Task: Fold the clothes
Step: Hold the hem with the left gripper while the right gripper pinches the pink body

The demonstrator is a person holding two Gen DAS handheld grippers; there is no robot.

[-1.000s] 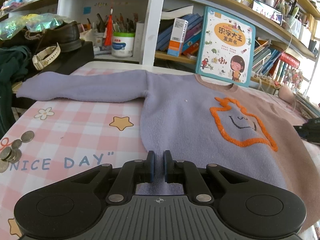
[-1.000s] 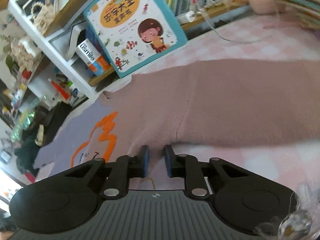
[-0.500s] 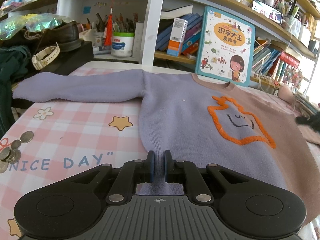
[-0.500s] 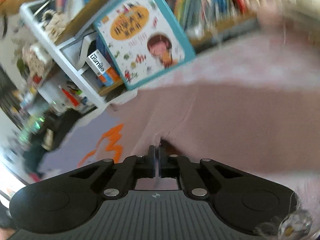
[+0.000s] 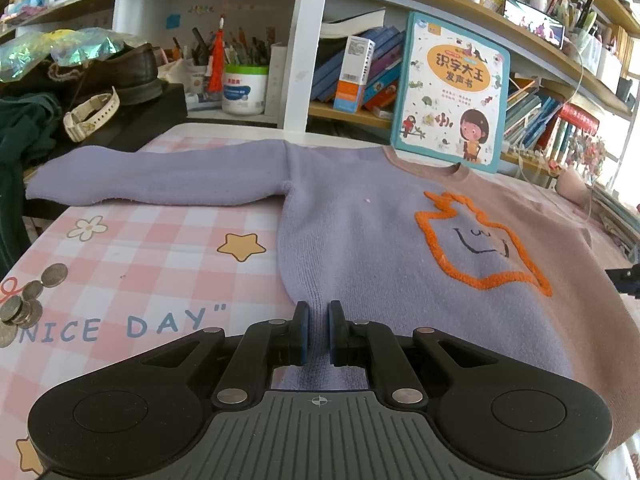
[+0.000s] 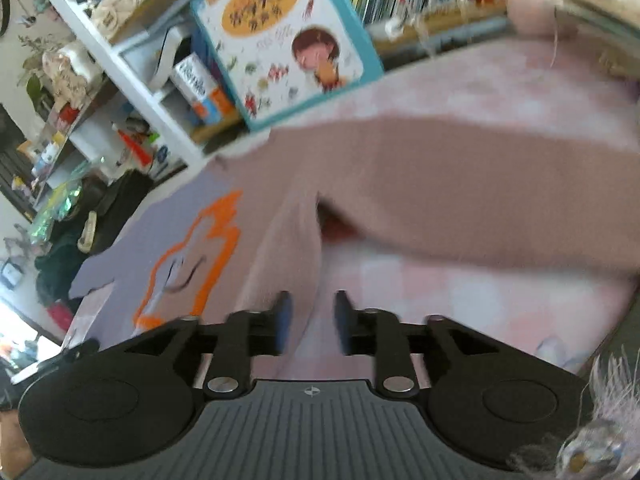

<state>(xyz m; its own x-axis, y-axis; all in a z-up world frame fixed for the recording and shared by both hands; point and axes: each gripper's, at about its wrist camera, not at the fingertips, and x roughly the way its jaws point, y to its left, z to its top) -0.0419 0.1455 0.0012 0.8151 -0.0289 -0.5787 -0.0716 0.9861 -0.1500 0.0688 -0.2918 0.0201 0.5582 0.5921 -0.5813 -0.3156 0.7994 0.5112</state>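
Our right gripper (image 6: 310,312) jaws have just been opening off the sweater (image 6: 420,168) hem; left gripper (image 5: 318,320) stays clamped on it, both angled down.

The right gripper (image 6: 310,322) has just been opening: its jaws, pinched tight on the pink side hem of the sweater (image 6: 440,184) half a second ago, now stand apart, with the raised ridge of knit running between them and the pads off it. The view from this gripper has slid sideways, so the orange outline figure (image 6: 192,256) sits fuller in frame. From the left wrist camera, the sweater's pink edge (image 5: 600,320) lies flatter again, and the right gripper's black tip (image 5: 624,282) shows lower at the frame's right margin
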